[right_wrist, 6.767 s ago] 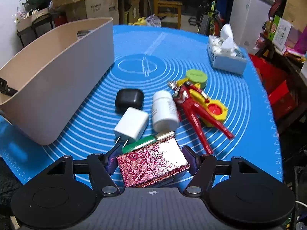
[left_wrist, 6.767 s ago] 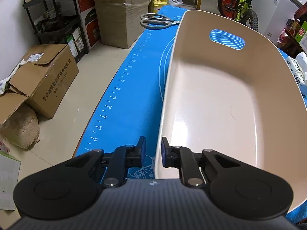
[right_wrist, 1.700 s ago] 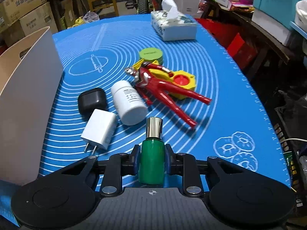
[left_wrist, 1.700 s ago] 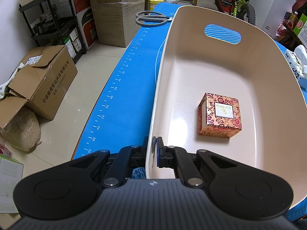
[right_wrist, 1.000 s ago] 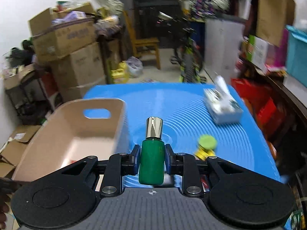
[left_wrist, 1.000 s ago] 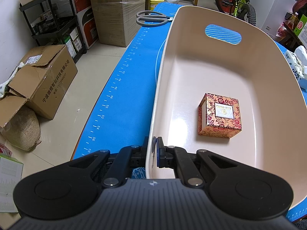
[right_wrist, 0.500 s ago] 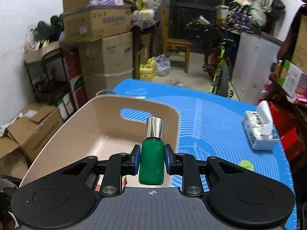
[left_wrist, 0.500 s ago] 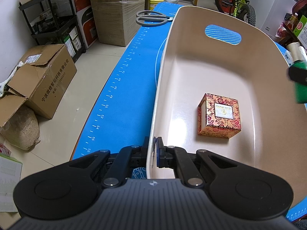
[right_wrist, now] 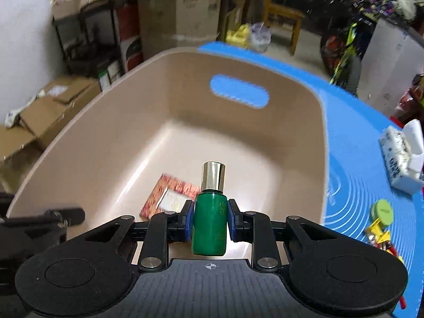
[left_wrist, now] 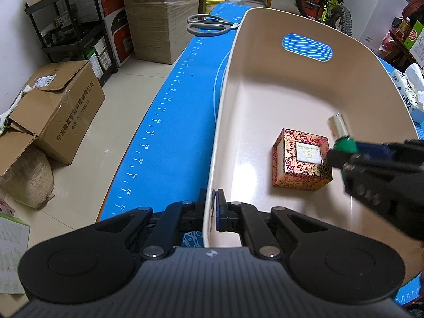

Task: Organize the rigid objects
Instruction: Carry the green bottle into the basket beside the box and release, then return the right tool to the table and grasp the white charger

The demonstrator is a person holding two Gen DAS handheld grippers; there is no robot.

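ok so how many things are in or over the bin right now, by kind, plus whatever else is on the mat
patterned gift box in the bin: 1
green bottle held over the bin by the right gripper: 1
scissors on the mat: 1
tissue box on the mat: 1
green round lid on the mat: 1
yellow and red toy, partly out of view: 1
total: 6

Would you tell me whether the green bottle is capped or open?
Capped: the green bottle, held in the right tool above the bin, has its shiny metallic cap on.

A blue mat (left_wrist: 169, 122) carries the beige bin (left_wrist: 265, 100), scissors (left_wrist: 209, 25) and tissue box (right_wrist: 401, 156).
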